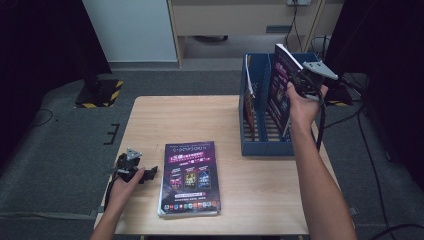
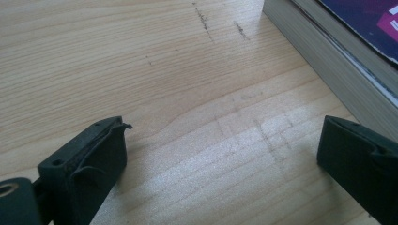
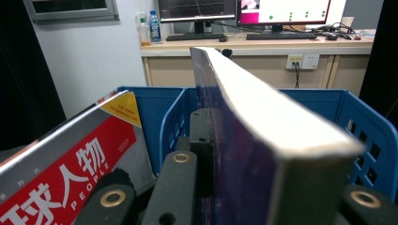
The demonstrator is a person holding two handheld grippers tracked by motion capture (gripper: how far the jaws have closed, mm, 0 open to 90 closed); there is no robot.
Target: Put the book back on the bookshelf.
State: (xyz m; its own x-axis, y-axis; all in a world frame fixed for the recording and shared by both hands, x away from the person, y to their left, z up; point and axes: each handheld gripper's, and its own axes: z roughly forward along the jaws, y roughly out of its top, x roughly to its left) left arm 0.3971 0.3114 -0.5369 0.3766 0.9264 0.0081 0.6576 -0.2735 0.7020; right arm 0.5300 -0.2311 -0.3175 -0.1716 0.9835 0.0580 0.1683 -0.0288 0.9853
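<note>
In the high view, the right gripper (image 1: 300, 80) holds a purple book (image 1: 280, 85) upright over the blue file rack (image 1: 265, 145). The left gripper (image 2: 220, 159) rests spread wide, empty, on the bench (image 2: 141, 70). The right gripper view shows fingers (image 3: 202, 140) clamping that book.

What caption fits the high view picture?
Right gripper lowers a purple magazine into the blue file rack; left gripper rests beside another.

Light wooden table (image 1: 215, 117), surface scuffed, carries a purple-covered magazine (image 1: 190, 177) lying flat near its front edge and a blue file rack (image 1: 265, 145) standing at its right.
</note>
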